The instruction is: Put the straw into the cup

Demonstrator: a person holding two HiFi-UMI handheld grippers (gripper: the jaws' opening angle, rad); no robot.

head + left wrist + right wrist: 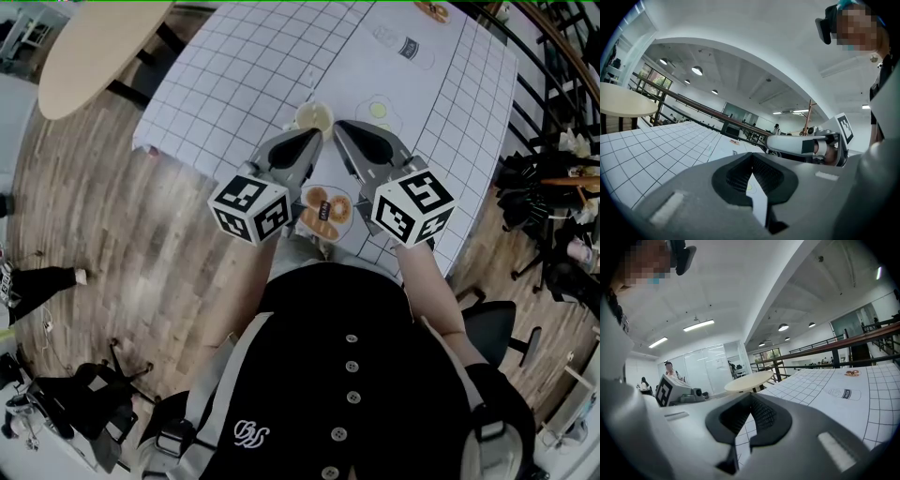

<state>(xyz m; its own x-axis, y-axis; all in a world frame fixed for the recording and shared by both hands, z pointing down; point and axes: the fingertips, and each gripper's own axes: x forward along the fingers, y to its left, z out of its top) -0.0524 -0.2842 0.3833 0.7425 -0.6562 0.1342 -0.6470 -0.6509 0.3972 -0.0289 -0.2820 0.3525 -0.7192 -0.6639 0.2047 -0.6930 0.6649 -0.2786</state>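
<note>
A pale cream cup (314, 116) stands on the grid-patterned tablecloth (244, 75), near the table's front middle. Both grippers are held low over the front edge, their tips slanting in toward each other just short of the cup. My left gripper (313, 141) is shut, its jaw tips meeting with nothing between them (751, 157). My right gripper (340, 127) also looks shut and empty (750, 395). The left gripper view shows the right gripper (769, 142) close by on the right. I cannot make out a straw clearly in any view.
Food pictures are printed on the cloth: a fried egg (380, 111), a plate of pastries (325, 208) and a label (407, 47). A round wooden table (94, 47) stands at far left. Dark chairs (548, 187) and a railing crowd the right side.
</note>
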